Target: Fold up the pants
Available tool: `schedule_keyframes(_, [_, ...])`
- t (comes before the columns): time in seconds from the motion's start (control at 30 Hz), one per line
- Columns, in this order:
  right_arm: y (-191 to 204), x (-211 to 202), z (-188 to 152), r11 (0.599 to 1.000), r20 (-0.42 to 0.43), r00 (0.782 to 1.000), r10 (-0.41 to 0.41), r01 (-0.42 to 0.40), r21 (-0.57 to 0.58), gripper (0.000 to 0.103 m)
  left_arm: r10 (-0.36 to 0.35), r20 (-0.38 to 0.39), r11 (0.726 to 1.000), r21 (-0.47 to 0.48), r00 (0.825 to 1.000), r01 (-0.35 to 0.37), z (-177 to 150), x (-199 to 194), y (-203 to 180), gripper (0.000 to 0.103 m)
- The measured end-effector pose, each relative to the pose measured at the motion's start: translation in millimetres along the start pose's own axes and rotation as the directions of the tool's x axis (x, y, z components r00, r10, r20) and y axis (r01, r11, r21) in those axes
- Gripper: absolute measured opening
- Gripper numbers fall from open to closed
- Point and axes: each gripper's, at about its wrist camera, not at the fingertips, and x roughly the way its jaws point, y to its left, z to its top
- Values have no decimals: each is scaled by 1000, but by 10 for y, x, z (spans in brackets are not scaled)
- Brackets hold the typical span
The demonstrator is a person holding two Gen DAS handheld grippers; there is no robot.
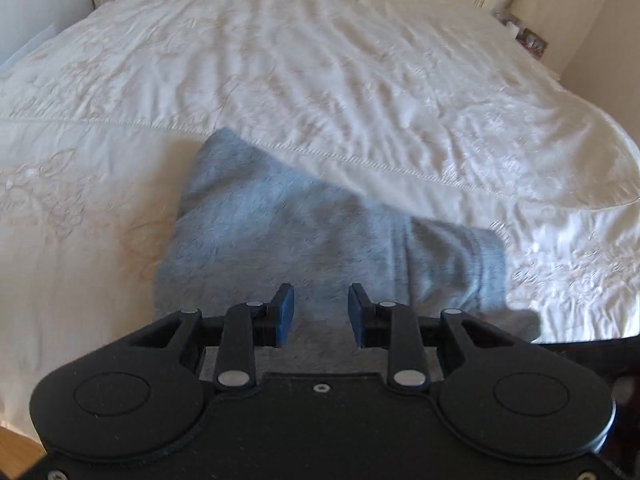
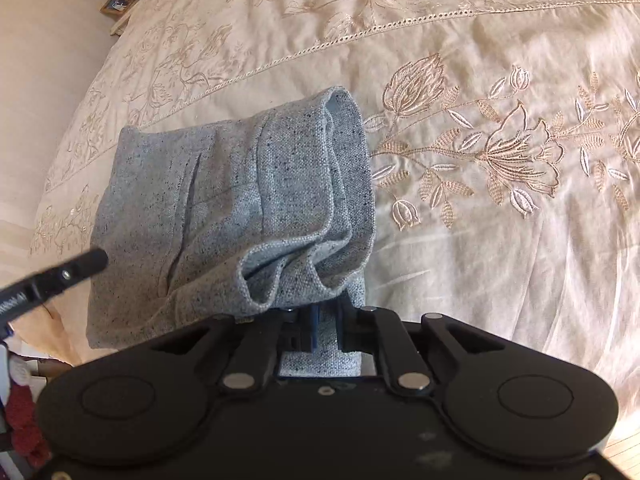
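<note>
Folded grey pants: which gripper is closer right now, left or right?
Right. The right gripper is shut on the folded grey pants at their near edge. The left gripper hangs open just above the fabric, gripping nothing.

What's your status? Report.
Left hand-held gripper open over pants. Right hand-held gripper shut on pants. Pants folded on bed. Nothing in the way.

A bed (image 1: pixel 320 80) carries everything, covered by a cream bedspread (image 2: pixel 500 240) embroidered with flowers and leaves and crossed by a line of openwork stitching. Grey pants (image 2: pixel 224 208), folded into a thick bundle, lie directly on it, their far edge tucked under a fold of the bedspread in the left wrist view
</note>
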Motion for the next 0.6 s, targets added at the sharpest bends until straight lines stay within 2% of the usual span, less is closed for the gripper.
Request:
schedule_keyframes(0.07, [-82,-14,19,999,-4,1000,-15,15,34,15,36,-148,999,16,988,-34,-147,223,169,38])
schedule_keyframes(0.1, [-130,-44,9,998,-4,1000,-26,26,50,18,36,-163,999,25,986,-32,-227,251,222,40])
schedule_keyframes(0.17, [-242,-116,-14,994,1,998,-64,64,84,18,24,-153,999,48,988,-17,-360,193,292,40])
schedule_keyframes(0.3, [-337,-314,-15,984,48,989,-138,131,122,18,-5,-171,999,34,985,11,-421,31,347,40])
schedule_keyframes(0.4, [-184,-498,39,985,145,975,-166,158,67,18,-14,-153,998,55,988,22,-407,-106,350,40])
schedule_keyframes(0.5, [115,-587,88,989,225,965,-136,146,-26,19,1,-83,998,68,997,5,-342,-258,349,40])
schedule_keyframes(0.57, [290,-542,70,986,235,966,-110,136,-99,21,9,-64,998,60,998,-5,-321,-237,356,40])
schedule_keyframes(0.6, [359,-487,46,981,223,969,-103,135,-136,21,20,-79,998,54,997,-16,-326,-189,370,41])
